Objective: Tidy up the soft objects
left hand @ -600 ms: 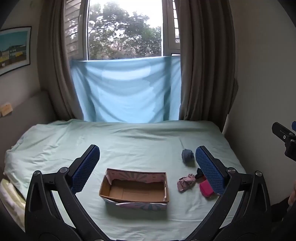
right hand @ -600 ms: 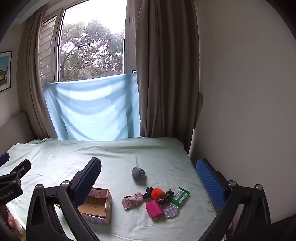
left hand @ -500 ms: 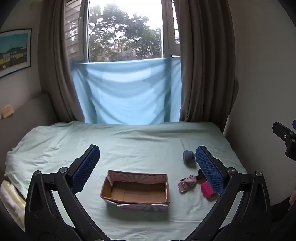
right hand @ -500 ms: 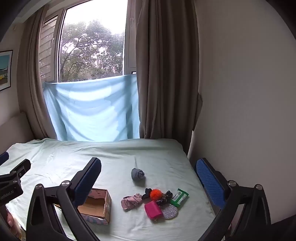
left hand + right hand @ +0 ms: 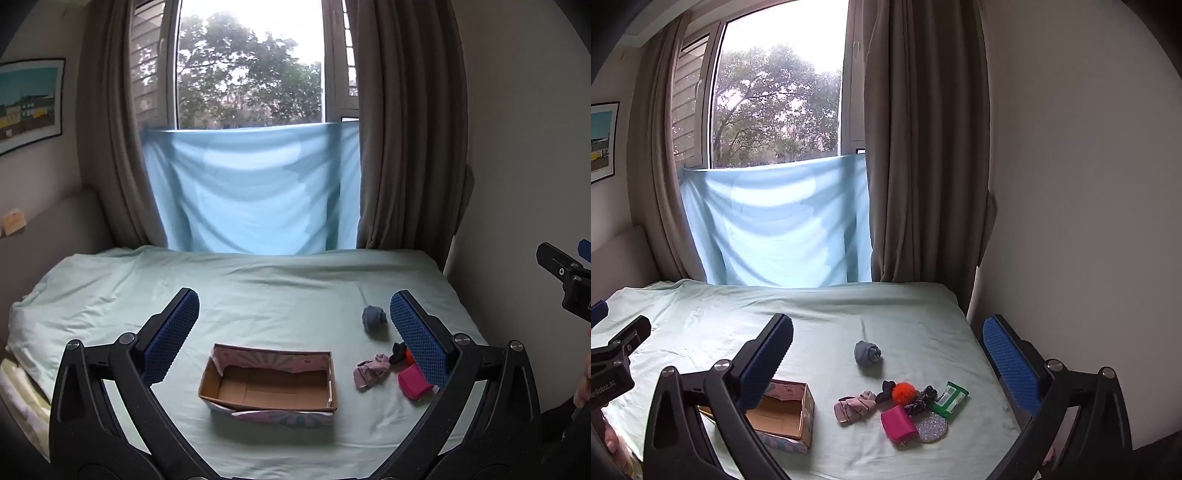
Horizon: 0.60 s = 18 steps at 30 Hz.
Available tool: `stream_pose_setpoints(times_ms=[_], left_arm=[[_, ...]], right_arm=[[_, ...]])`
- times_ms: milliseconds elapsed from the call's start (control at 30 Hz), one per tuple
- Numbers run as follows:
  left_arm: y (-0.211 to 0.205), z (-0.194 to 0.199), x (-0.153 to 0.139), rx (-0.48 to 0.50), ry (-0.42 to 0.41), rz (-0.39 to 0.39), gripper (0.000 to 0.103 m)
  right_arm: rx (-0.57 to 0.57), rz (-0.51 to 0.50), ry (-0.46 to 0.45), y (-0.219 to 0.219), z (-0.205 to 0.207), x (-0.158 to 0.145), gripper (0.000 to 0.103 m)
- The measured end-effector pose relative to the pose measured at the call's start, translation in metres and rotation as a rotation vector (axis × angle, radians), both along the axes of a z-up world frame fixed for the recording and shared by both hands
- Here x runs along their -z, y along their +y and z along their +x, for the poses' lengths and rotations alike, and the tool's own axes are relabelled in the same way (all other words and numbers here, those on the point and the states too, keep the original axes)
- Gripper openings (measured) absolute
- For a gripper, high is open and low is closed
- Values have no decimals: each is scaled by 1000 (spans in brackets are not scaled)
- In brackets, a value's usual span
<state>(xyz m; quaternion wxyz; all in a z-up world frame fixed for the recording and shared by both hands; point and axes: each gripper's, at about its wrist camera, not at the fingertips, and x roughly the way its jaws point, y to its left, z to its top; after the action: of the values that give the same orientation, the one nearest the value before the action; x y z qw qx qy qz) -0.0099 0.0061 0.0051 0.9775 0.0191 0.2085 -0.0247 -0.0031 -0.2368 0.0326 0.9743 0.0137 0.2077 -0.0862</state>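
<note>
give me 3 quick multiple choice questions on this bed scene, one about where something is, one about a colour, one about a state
1. Where does the rolled grey-blue sock lie?
A. inside the cardboard box
B. alone on the bed sheet, farther toward the window than the pile of small items
C. on the window sill

2. What colour is the fluffy pom-pom in the pile?
A. orange
B. white
C. yellow

3. What state is the cardboard box in?
A. closed with a lid
B. full of socks
C. open on top and empty

Answers:
1 B, the sock sits by itself on the sheet, apart from the cluster.
2 A, it is bright orange, between dark scrunchies.
3 C, the left wrist view shows its bare brown floor.

Both the left hand-held gripper and the right hand-held gripper are open and hold nothing.
</note>
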Motion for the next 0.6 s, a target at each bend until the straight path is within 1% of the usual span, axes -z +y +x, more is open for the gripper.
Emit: stream_pose_setpoints(times_ms=[300, 600], left_arm=[[-4, 2, -2, -5, -1, 11, 103], [-3, 5, 0, 2, 5, 1, 103]], right_arm=[[-13, -1, 3, 3, 2, 2, 103], [-8, -11, 2, 6, 3, 2, 103]])
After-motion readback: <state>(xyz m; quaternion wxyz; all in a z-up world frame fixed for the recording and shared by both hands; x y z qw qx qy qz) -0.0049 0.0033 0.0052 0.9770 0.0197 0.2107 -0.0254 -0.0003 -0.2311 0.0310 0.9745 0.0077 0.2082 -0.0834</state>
